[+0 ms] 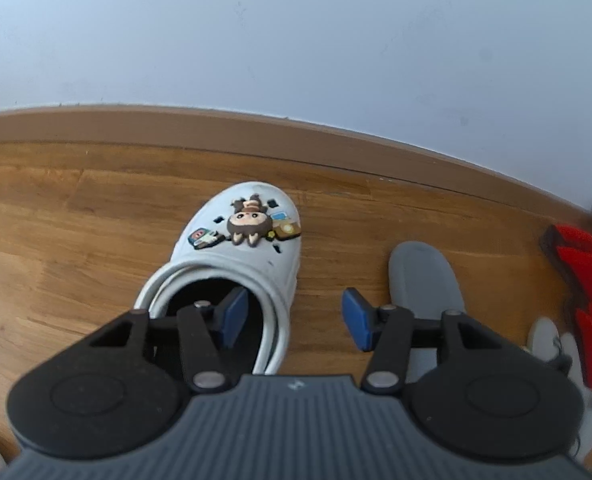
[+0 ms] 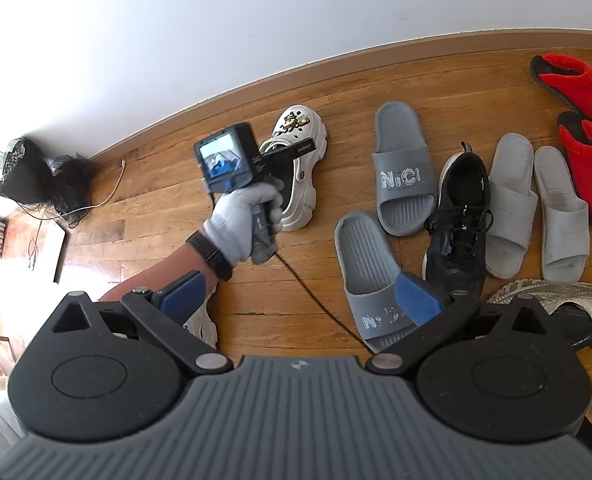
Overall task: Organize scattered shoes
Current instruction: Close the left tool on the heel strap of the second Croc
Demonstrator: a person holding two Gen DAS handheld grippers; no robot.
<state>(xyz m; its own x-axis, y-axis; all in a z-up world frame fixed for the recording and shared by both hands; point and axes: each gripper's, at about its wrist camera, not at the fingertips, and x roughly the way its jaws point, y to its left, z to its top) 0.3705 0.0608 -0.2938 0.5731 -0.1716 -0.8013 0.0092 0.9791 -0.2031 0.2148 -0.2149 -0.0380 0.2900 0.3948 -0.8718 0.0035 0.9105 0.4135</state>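
A white clog with cartoon charms (image 1: 243,248) stands on the wooden floor, toe toward the wall. My left gripper (image 1: 293,318) is open, its left finger inside the clog's opening and its right finger outside, astride the clog's right wall. The clog also shows in the right wrist view (image 2: 302,160) with the left gripper over it. My right gripper (image 2: 300,294) is open and empty, above the floor. A second white clog (image 2: 201,324) lies partly hidden under its left finger. Two grey slides (image 2: 402,168) (image 2: 370,280) lie to the right.
A black sneaker (image 2: 458,216), a pale grey slide pair (image 2: 536,200), red fuzzy slippers (image 2: 576,88) and a grey knit shoe (image 2: 556,296) lie at the right. A black bag (image 2: 35,176) and a cable sit in the left corner. The baseboard (image 1: 255,136) runs behind.
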